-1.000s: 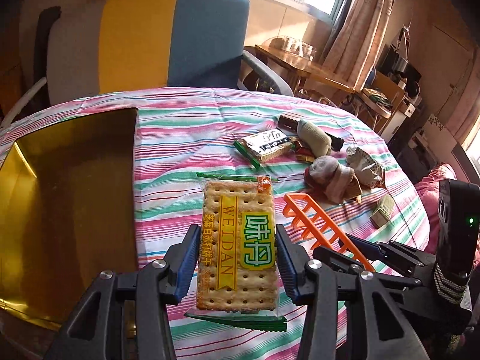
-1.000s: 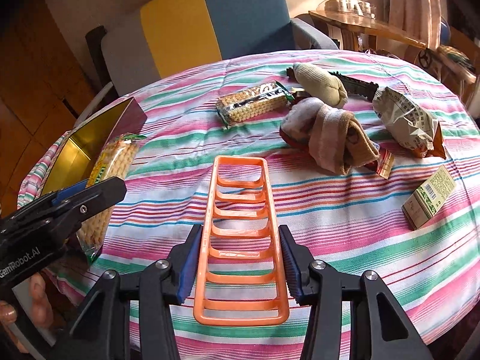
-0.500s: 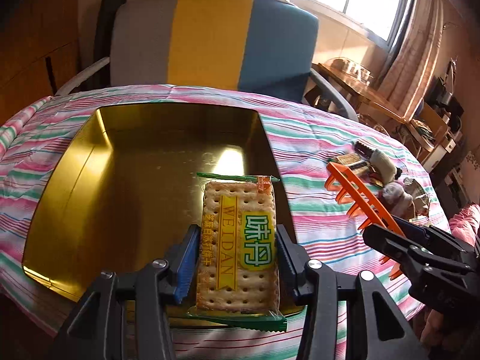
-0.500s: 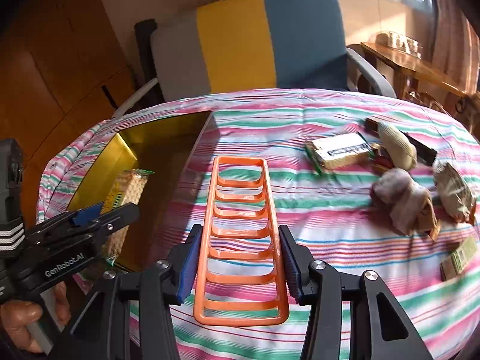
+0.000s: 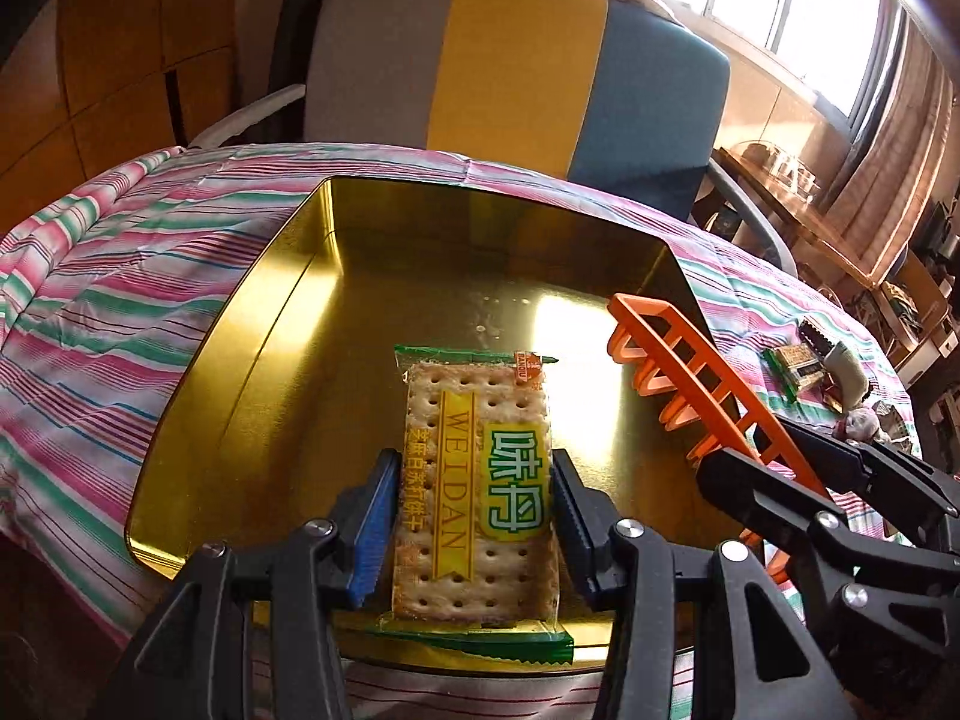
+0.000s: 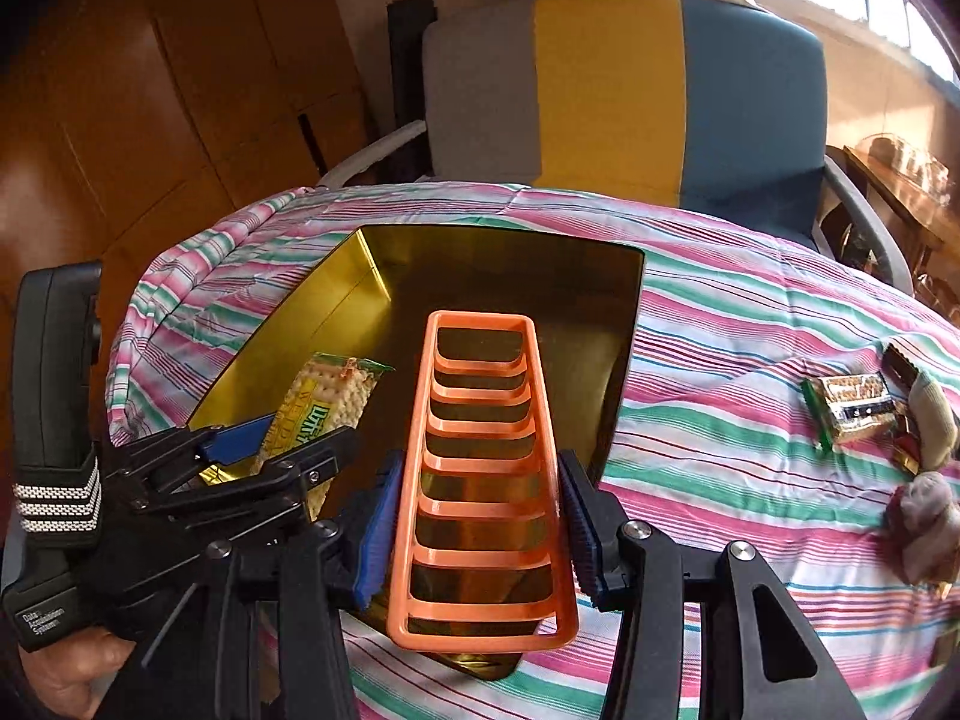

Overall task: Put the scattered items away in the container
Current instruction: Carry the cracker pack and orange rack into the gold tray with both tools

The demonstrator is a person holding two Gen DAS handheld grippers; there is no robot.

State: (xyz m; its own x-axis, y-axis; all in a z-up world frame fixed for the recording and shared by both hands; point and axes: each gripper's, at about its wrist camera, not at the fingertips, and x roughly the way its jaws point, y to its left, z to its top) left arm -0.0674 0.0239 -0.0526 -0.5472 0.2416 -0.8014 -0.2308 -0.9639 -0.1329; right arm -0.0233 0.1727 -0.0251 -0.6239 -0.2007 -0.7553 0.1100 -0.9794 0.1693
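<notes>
Over the gold tin (image 5: 282,324) on the striped tablecloth (image 5: 108,276), I have both grippers loaded and nothing released yet. My left gripper (image 5: 474,531) is part-way closed, its blue pads pressing both long sides of a packet of Weidan crackers (image 5: 477,468), which hangs above the tin's floor near the front wall. My right gripper (image 6: 477,531) is likewise clamped on the near end of an orange slotted rack (image 6: 483,450); the rack reaches out over the tin's right half, tilted, and I cannot tell whether its far end touches the bottom. Apart from those two carried things, the tin shows only bare, shiny metal, so I judge the tidying as barely begun. Well apart, on the right side of the cloth, lie a second cracker packet (image 6: 855,414), a cream rolled sock (image 6: 933,420), a pinkish bundle of socks (image 6: 924,525) and small wrappers I cannot identify. All of those are left to collect.
</notes>
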